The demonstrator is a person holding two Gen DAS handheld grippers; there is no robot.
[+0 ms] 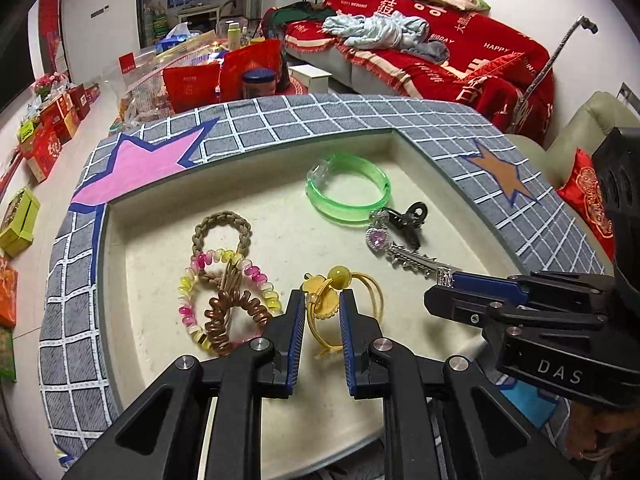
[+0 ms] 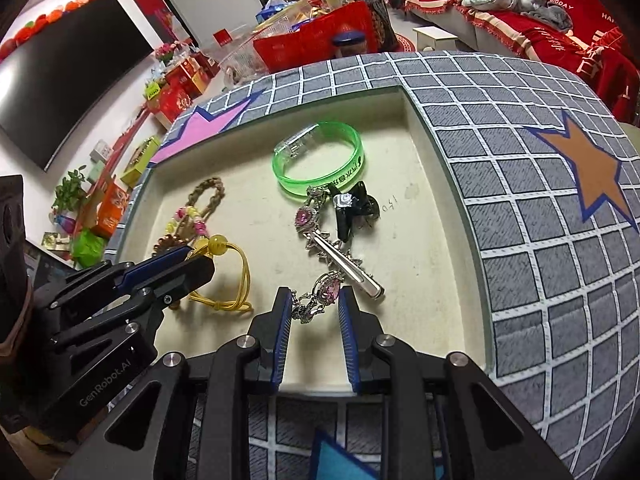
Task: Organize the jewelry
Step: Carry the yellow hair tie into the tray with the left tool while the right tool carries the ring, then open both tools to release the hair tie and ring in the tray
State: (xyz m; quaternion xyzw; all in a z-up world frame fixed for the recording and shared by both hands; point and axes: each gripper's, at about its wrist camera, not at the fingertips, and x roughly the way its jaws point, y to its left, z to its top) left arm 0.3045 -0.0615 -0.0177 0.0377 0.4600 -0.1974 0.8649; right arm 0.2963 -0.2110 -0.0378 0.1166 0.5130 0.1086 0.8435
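A cream tray set into a grey checked cloth holds the jewelry. My left gripper is open, its fingers either side of a yellow hair tie with a round bead, pads not pressing. My right gripper is open too, straddling a silver chain with pink heart stones beside a silver bar clip. Further back lie a green bangle and a black claw clip. To the left are a braided tie, a beaded bracelet and a copper coil tie.
The right gripper's tips reach in from the right, close to the left gripper. Red gift bags and boxes stand beyond the cloth's far edge. A red-covered sofa is behind, and a dark TV screen hangs at left.
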